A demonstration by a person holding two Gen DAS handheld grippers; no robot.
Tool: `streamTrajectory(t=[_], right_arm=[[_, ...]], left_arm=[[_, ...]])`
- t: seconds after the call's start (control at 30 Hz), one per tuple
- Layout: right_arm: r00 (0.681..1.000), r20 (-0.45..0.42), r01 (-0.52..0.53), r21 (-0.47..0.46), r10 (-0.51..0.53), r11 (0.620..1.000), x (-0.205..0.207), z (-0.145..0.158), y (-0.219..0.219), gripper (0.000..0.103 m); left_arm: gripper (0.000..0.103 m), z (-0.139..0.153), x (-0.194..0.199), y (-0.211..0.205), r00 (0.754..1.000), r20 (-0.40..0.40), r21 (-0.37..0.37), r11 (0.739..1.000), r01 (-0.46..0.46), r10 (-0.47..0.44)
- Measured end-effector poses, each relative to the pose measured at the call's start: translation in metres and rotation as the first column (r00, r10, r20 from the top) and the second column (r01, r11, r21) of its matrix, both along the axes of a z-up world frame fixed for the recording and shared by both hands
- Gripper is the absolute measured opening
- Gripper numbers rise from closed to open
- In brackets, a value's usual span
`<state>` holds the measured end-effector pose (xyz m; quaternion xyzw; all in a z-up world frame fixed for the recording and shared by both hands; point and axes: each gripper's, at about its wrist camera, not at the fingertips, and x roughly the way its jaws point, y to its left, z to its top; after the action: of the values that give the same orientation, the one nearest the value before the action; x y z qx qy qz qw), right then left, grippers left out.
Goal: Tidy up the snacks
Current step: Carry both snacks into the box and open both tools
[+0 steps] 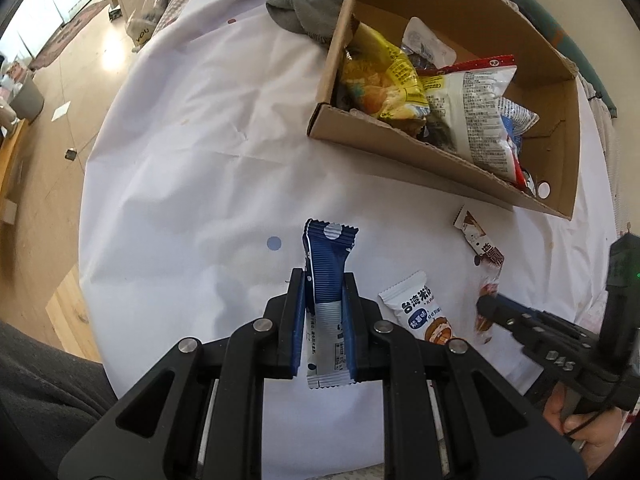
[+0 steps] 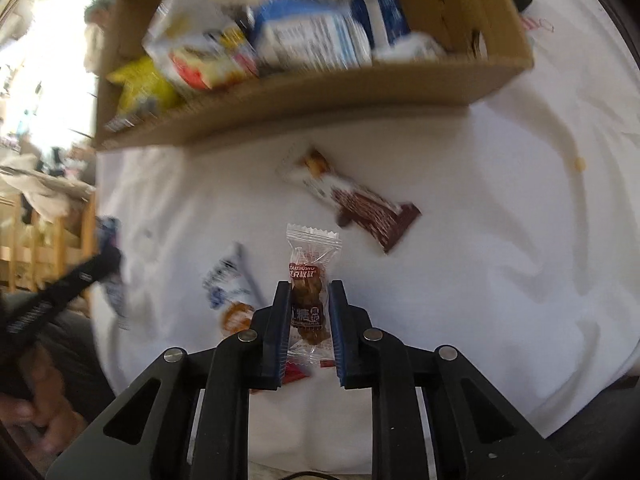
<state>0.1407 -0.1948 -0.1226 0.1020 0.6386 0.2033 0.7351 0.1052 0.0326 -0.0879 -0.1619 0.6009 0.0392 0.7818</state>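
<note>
My left gripper (image 1: 324,280) is shut on a blue and white snack packet (image 1: 326,264), held above the white tablecloth. My right gripper (image 2: 309,286) is shut on a clear packet of brown candy (image 2: 308,280); it also shows in the left wrist view (image 1: 486,304). A cardboard box (image 1: 400,140) with several snack bags stands ahead; in the right wrist view the box (image 2: 320,104) is blurred. On the cloth lie a white packet with blue print (image 1: 420,308) and a brown and white bar (image 2: 356,200), both outside the box.
A grey cloth (image 1: 308,8) lies beyond the box. The table edge drops to a wooden floor (image 1: 60,128) at left. A small blue dot (image 1: 274,243) marks the tablecloth. The other gripper and hand show at left in the right wrist view (image 2: 60,280).
</note>
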Motion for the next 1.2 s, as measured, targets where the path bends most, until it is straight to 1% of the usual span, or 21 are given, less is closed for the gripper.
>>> streamTrajectory(t=[0.1, 0.17, 0.27, 0.37, 0.5, 0.63, 0.73, 0.83, 0.9, 1.0, 1.07, 1.2], right_arm=[[0.999, 0.032, -0.001, 0.053, -0.001, 0.999, 0.001, 0.011, -0.002, 0.019], [0.999, 0.044, 0.011, 0.118, -0.016, 0.993, 0.002, 0.020, -0.008, 0.019], [0.995, 0.085, 0.024, 0.192, -0.041, 0.981, 0.007, 0.042, -0.022, 0.019], [0.988, 0.129, 0.050, 0.240, -0.083, 0.969, 0.012, 0.066, -0.035, 0.019], [0.973, 0.187, 0.083, 0.262, -0.135, 0.962, 0.028, 0.094, -0.054, 0.019], [0.952, 0.256, 0.104, 0.245, -0.167, 0.964, 0.048, 0.112, -0.065, 0.019], [0.943, 0.271, 0.129, 0.230, -0.191, 0.964, 0.067, 0.116, -0.076, 0.019], [0.938, 0.275, 0.151, 0.221, -0.210, 0.963, 0.081, 0.113, -0.085, 0.020], [0.938, 0.268, 0.163, 0.228, -0.222, 0.960, 0.087, 0.101, -0.088, 0.020], [0.940, 0.231, 0.196, 0.239, -0.252, 0.951, 0.093, 0.088, -0.092, 0.020], [0.939, 0.245, 0.188, 0.222, -0.241, 0.957, 0.095, 0.087, -0.089, 0.020], [0.943, 0.243, 0.174, 0.224, -0.228, 0.959, 0.097, 0.084, -0.084, 0.020]], left_arm=[[0.014, 0.004, -0.002, 0.001, 1.000, 0.013, 0.009, 1.000, 0.005, -0.005], [0.013, 0.008, -0.003, 0.001, 0.999, 0.038, 0.017, 1.000, 0.001, -0.002], [0.014, 0.022, -0.004, 0.003, 0.996, 0.091, 0.018, 1.000, -0.006, 0.005], [0.013, 0.040, -0.001, 0.007, 0.990, 0.137, 0.011, 1.000, -0.014, 0.013], [0.013, 0.067, 0.012, 0.009, 0.980, 0.200, 0.042, 0.999, -0.006, -0.003], [0.013, 0.084, 0.032, 0.010, 0.971, 0.239, 0.061, 0.998, -0.002, -0.013], [0.013, 0.091, 0.049, 0.005, 0.968, 0.251, 0.054, 0.999, 0.006, -0.019], [0.013, 0.094, 0.063, -0.007, 0.965, 0.260, 0.056, 0.998, 0.024, -0.037], [0.013, 0.093, 0.074, -0.016, 0.962, 0.268, 0.068, 0.997, 0.037, -0.054], [0.014, 0.090, 0.088, -0.028, 0.960, 0.272, 0.079, 0.996, 0.052, -0.072], [0.014, 0.088, 0.099, -0.035, 0.957, 0.276, 0.094, 0.994, 0.062, -0.086], [0.014, 0.083, 0.119, -0.045, 0.954, 0.279, 0.137, 0.988, 0.074, -0.110]])
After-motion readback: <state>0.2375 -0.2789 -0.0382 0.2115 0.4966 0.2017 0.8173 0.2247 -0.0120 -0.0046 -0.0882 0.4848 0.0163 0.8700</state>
